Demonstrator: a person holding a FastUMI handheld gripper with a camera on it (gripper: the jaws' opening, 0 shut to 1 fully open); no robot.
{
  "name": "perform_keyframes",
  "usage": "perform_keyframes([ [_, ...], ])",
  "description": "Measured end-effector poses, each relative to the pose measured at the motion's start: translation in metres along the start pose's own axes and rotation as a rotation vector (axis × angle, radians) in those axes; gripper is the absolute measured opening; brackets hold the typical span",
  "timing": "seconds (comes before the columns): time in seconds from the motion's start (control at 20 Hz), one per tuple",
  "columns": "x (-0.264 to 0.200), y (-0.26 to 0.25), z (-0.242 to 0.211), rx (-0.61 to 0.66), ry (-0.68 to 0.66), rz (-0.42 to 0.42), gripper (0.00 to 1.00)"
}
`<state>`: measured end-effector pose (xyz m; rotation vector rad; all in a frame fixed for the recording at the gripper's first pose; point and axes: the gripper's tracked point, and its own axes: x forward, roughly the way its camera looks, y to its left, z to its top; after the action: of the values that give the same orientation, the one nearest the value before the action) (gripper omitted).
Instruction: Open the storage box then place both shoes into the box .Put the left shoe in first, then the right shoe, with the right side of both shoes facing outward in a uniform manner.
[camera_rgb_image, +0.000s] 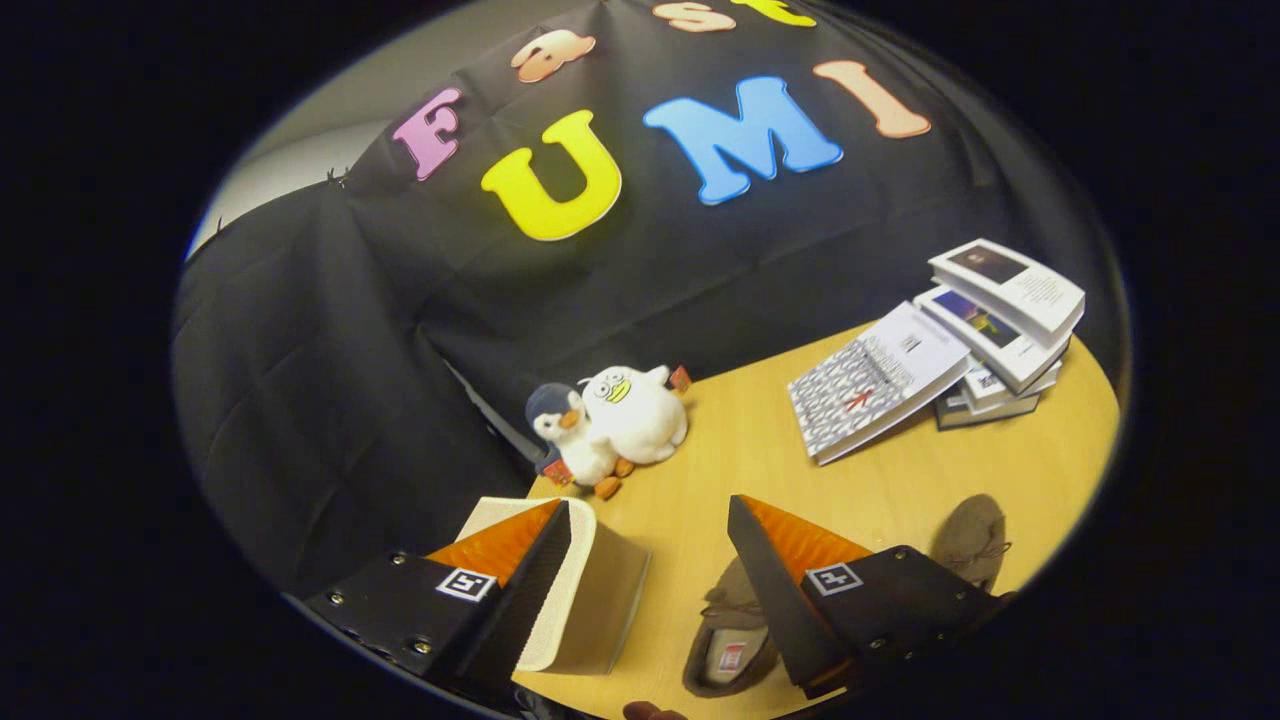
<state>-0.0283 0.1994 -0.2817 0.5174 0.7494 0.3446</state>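
My gripper (648, 505) hangs open above the wooden table (900, 480), with nothing between its fingers. A cream storage box (600, 590) stands on the table beside and partly behind the left finger (520, 565); I cannot tell how its lid stands. One brown suede shoe (728, 645) with laces lies below the right finger (775, 570), which covers part of it. The second brown shoe (970, 540) lies further right, past that finger's base.
Two plush toys, a dark penguin (562, 430) and a white duck (635, 412), sit at the table's far edge ahead of the fingers. A stack of books (1000, 330), with one book (875, 385) leaning on it, stands at the far right. Black cloth walls the booth behind.
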Motion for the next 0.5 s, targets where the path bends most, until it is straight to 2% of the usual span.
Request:
perform_keyframes([
  [0.25, 0.028, 0.031, -0.062, 0.061, 0.195, 0.152, 0.97],
  [0.4, 0.039, 0.055, -0.088, 0.141, 0.293, 0.258, 0.97],
  [0.5, 0.047, 0.061, -0.107, 0.176, 0.352, 0.282, 0.97],
])
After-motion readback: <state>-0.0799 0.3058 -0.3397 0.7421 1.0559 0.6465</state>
